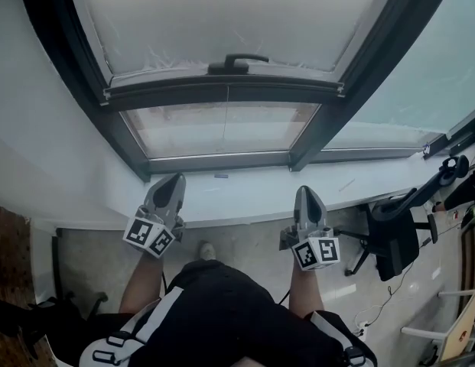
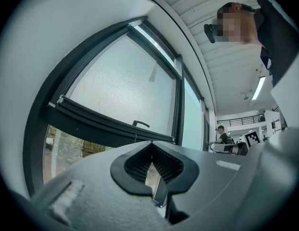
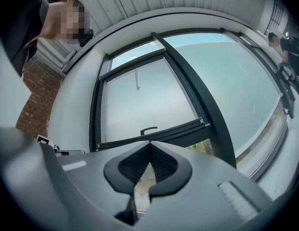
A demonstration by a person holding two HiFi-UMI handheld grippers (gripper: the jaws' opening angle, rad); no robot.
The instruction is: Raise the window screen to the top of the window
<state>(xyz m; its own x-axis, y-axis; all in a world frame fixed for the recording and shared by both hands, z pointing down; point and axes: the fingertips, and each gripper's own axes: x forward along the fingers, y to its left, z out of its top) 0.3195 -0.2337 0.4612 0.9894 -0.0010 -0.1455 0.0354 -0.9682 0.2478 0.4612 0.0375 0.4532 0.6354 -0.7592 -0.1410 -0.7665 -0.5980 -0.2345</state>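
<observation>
Down by the person's black clothing (image 1: pixel 222 312) with its white stripes, two bare forearms are reaching forward, and a black office chair (image 1: pixel 394 239) is standing on the grey floor (image 1: pixel 245 251) off to the right. Each hand is carrying a smooth grey plastic tool with a cube (image 1: pixel 149 234) of black-and-white square markers at its back.

The left tongs (image 1: pixel 174 179) are tapering to a blunt tip that is pointing toward the near edge of the white sill (image 1: pixel 245 193). In the left gripper view their ribbed black pads (image 2: pixel 139 165) are pressing flat against each other with nothing between them. The right tongs (image 1: pixel 307 193) are sitting the same way: jaws fully together, ribbed pads meeting at the tip, nothing gripped. Neither pair is touching the window.

Beyond them the sill is lying smooth and matte. Above it a dark metal window frame (image 1: pixel 126 140) is enclosing a strip of bare glass (image 1: pixel 222 127), with blurred foliage showing through it in the left gripper view.

The window screen (image 1: pixel 222 21), a pale, finely woven, translucent mesh, is covering the pane above that strip. Its dark bottom bar (image 1: pixel 226 92) is sitting partway up the window, well apart from both tongs, and a slim black handle (image 1: pixel 237 61) is standing out from its middle.
</observation>
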